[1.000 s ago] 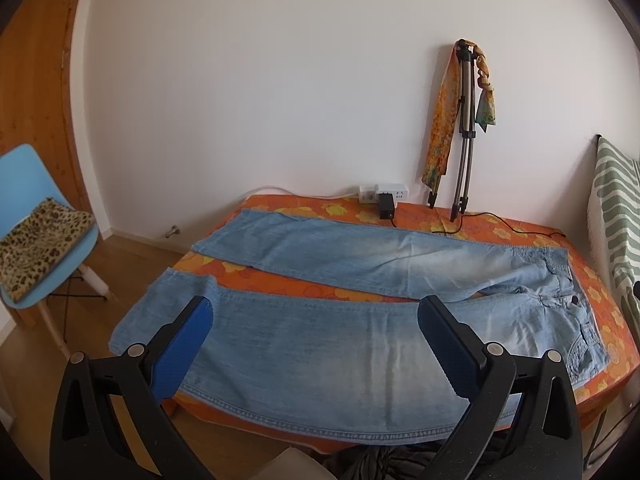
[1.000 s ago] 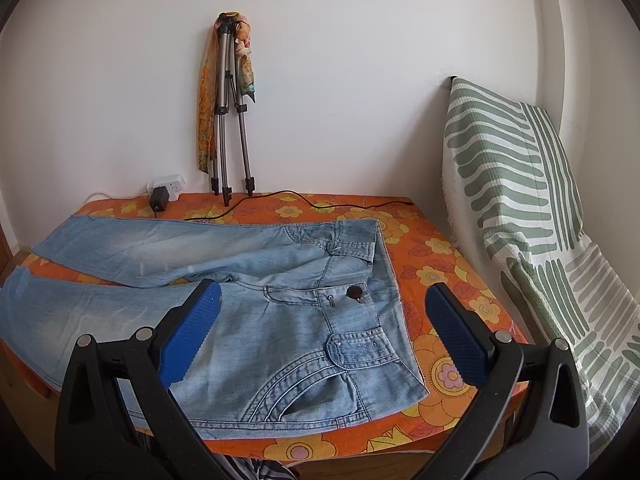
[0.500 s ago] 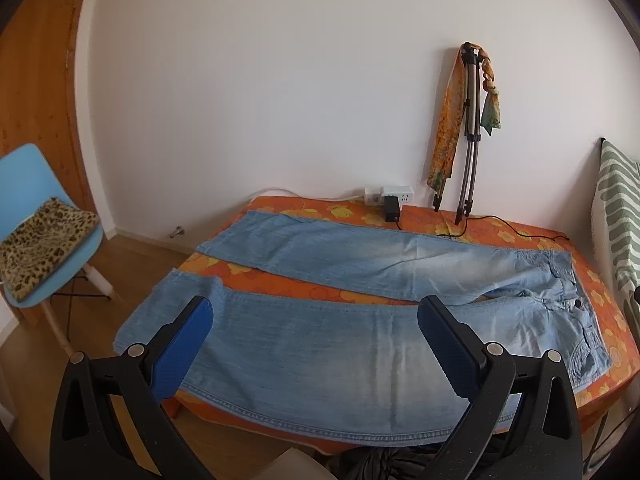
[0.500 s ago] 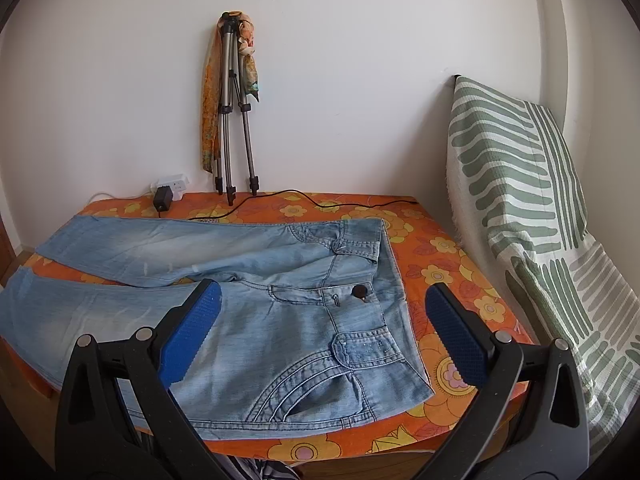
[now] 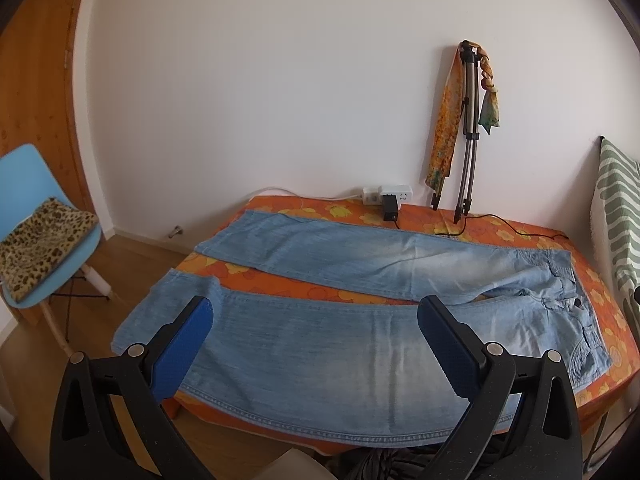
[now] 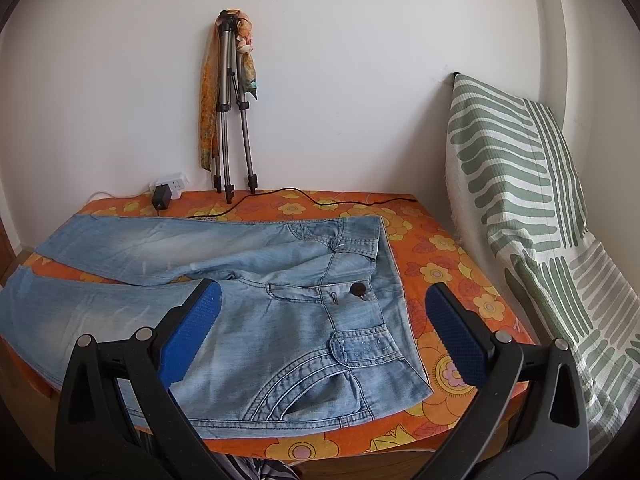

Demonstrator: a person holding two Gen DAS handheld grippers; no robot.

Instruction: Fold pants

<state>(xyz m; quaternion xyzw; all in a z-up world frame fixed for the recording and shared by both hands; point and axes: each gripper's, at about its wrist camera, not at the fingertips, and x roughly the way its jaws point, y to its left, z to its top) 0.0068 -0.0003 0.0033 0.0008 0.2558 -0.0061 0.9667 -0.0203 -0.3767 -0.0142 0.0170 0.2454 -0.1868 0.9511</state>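
Light blue jeans (image 5: 320, 344) lie flat on a table with an orange flowered cloth (image 5: 280, 280), legs spread to the left, waist to the right. In the right wrist view the waist with its dark button (image 6: 357, 289) and front pocket (image 6: 312, 392) is near the front edge. My left gripper (image 5: 314, 316) is open and empty, held above the near leg. My right gripper (image 6: 320, 300) is open and empty, above the waist and pocket area.
A folded tripod (image 5: 468, 140) with a scarf leans on the wall behind the table, beside a power strip (image 5: 386, 196) and a black cable (image 6: 320, 196). A green striped cloth (image 6: 532, 216) hangs at the right. A blue chair (image 5: 36, 232) stands on the left.
Both grippers have drifted slightly back and up, so the jeans sit a little lower in both views. Both stay open; the jeans have not moved.
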